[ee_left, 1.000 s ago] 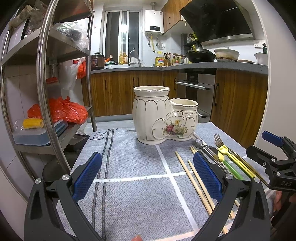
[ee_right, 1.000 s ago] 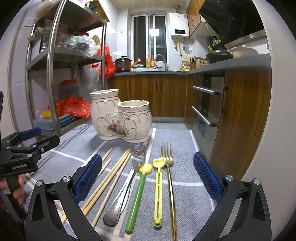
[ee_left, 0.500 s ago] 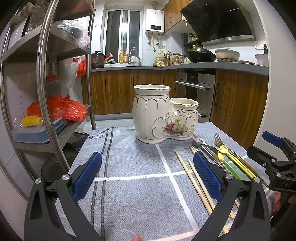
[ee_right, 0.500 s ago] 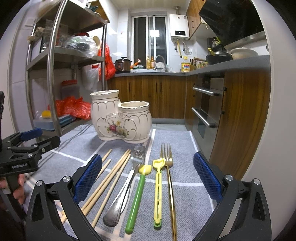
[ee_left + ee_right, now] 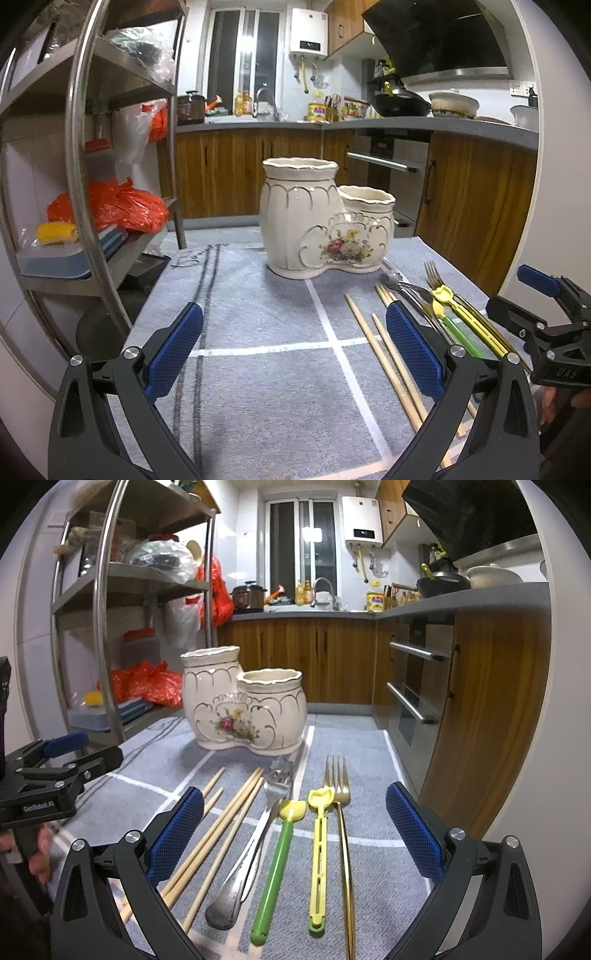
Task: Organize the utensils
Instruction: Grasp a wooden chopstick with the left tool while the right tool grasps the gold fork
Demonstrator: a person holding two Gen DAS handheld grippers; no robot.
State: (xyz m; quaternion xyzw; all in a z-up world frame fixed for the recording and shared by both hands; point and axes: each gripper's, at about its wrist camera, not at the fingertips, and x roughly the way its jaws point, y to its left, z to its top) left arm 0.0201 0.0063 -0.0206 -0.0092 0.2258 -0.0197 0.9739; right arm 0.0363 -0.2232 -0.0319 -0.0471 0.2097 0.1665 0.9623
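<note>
The utensils (image 5: 280,834) lie in a row on the grey cloth (image 5: 258,354), just before the empty ceramic holder (image 5: 243,709). Nothing has moved since a second ago: right gripper (image 5: 295,834) and left gripper (image 5: 295,350) still hover wide open, so sorting is not begun.

In front of the cream ceramic holder (image 5: 243,709), one piece with two cups, lie four wooden chopsticks (image 5: 221,829), one steel fork (image 5: 251,853), one gold fork (image 5: 341,830), one green-handled utensil (image 5: 277,867) and one yellow utensil (image 5: 319,849).
</note>
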